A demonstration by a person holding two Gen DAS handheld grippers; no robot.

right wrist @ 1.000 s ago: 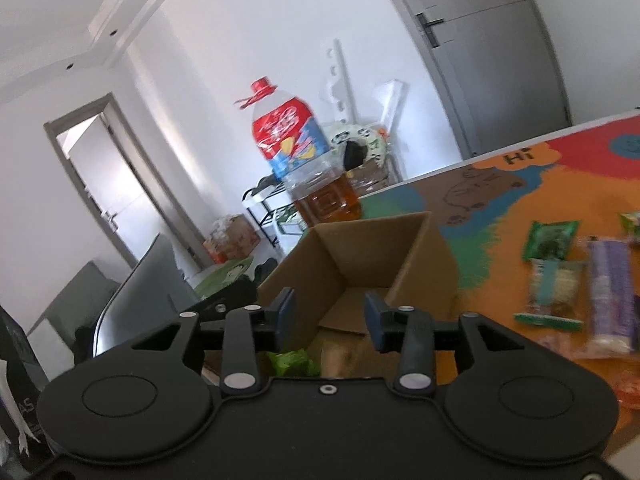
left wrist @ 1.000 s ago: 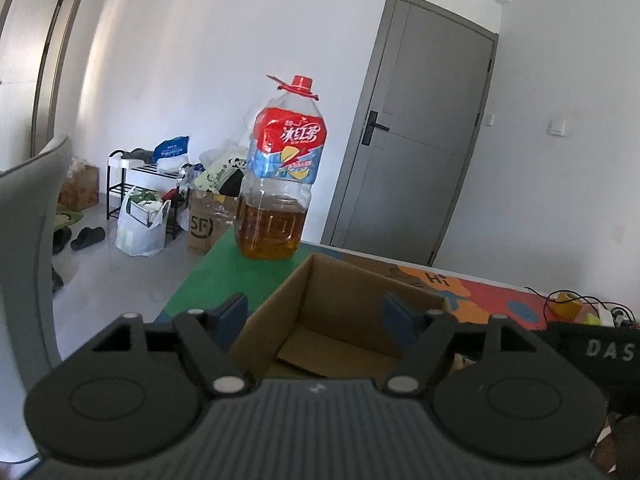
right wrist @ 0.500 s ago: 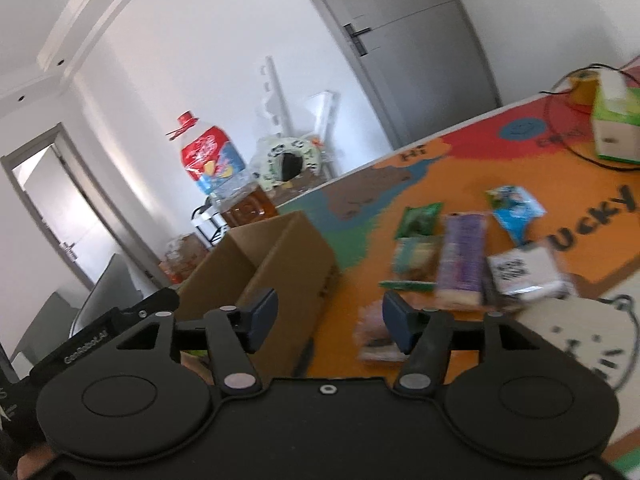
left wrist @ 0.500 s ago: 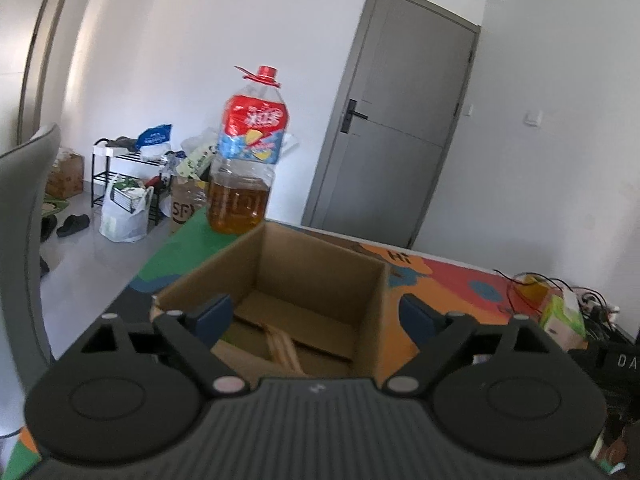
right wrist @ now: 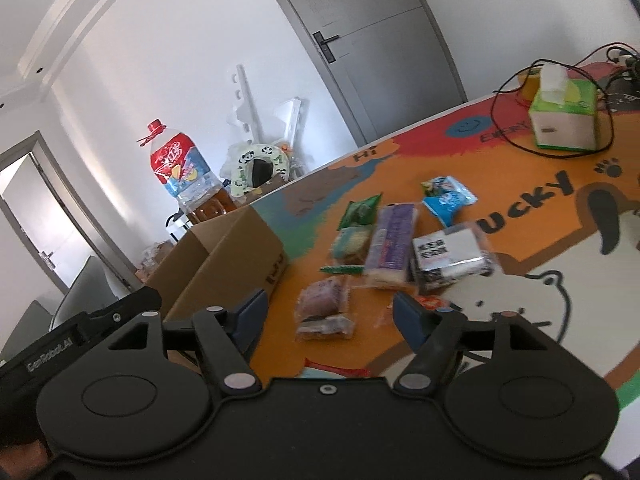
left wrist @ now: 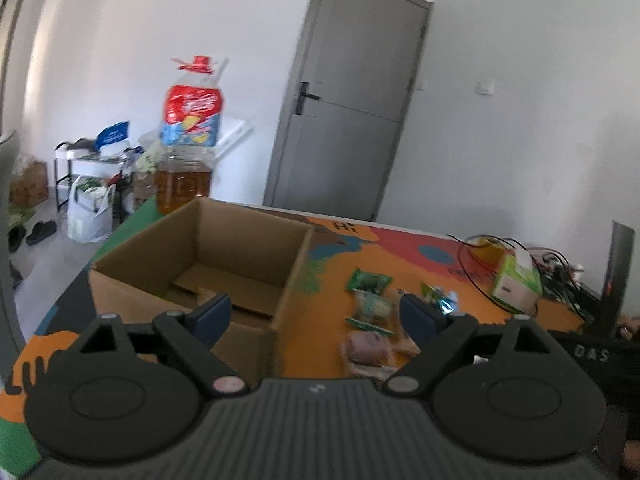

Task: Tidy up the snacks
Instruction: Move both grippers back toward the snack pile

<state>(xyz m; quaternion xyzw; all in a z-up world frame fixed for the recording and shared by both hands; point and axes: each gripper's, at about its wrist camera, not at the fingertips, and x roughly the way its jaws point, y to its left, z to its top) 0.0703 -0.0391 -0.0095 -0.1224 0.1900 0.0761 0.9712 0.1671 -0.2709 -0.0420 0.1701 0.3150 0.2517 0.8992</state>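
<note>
Brown cardboard box (left wrist: 224,256), shiny crinkly snack packs (right wrist: 390,240) blurry, left gripper (left wrist: 316,316) wide apart, empty, right gripper (right wrist: 328,316) just opening, holding nothing

Both views are brightly lit by soft daylight, and the white wall (left wrist: 140,40) is washed pale. Straight lines, such as the door (left wrist: 352,96), are bent by fisheye distortion, and the corners are darkened. The snack packets (left wrist: 372,320) are smeared by motion blur. Only faint shadows are cast.
</note>
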